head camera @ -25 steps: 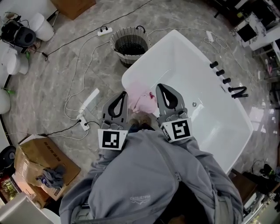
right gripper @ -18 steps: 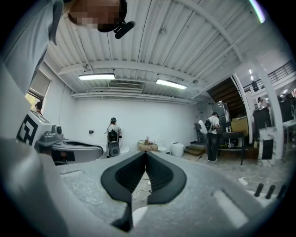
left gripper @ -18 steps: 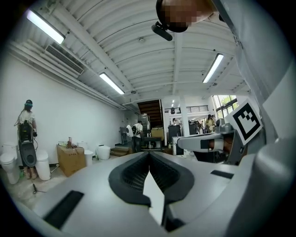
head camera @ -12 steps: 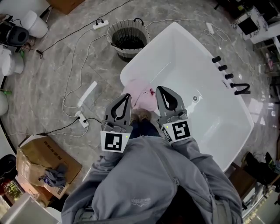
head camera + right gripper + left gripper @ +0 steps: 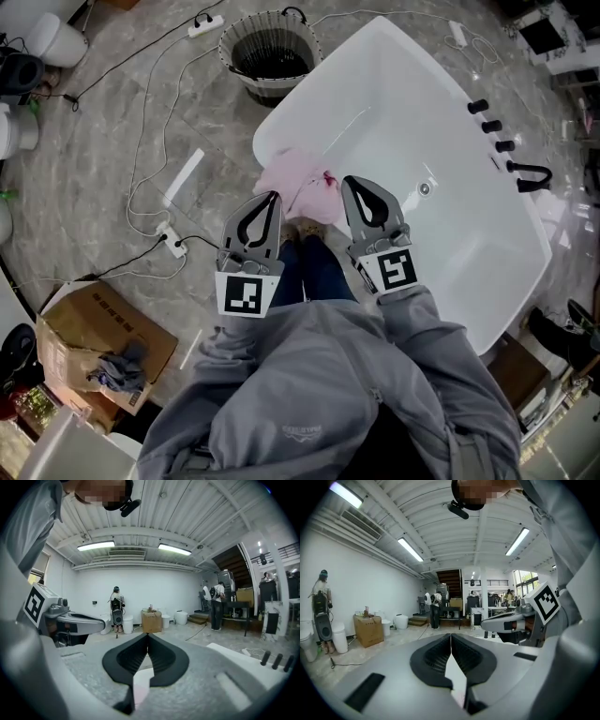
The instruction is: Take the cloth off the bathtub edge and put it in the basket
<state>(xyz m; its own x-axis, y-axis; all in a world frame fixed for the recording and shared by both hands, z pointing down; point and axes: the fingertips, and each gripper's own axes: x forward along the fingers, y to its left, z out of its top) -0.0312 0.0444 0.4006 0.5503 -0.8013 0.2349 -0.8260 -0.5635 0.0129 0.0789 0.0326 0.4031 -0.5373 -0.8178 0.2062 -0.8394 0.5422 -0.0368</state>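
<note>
Left claw (image 5: pixel 272 200): jaws pressed together with nothing between them, as its own view (image 5: pixel 451 635) shows; it points forward over the tub's near corner.
Right claw (image 5: pixel 352 185): also pinched shut and empty (image 5: pixel 148 635), level with the left one and pointing the same way.
Cloth (image 5: pixel 296 184): a crumpled pink heap draped on the near corner edge of the bathtub (image 5: pixel 403 131), not yet picked up.
Direction from the claws: just ahead of both tips and in the gap between them. From above, the left tip overlaps its lower left fringe and the right tip sits just beside its right side.
Height above the cloth: cannot tell from above whether either tip touches it.
Long axis: the heap spreads along the rim, crosswise to the way both claws point.
Nearer hand: close to even, with the left perhaps a shade nearer.
Basket (image 5: pixel 272 86): on the floor beyond the tub corner, ahead and slightly left, well apart from the cloth.
Coming move, as I judge it: a claw must open before it can take the cloth.
</note>
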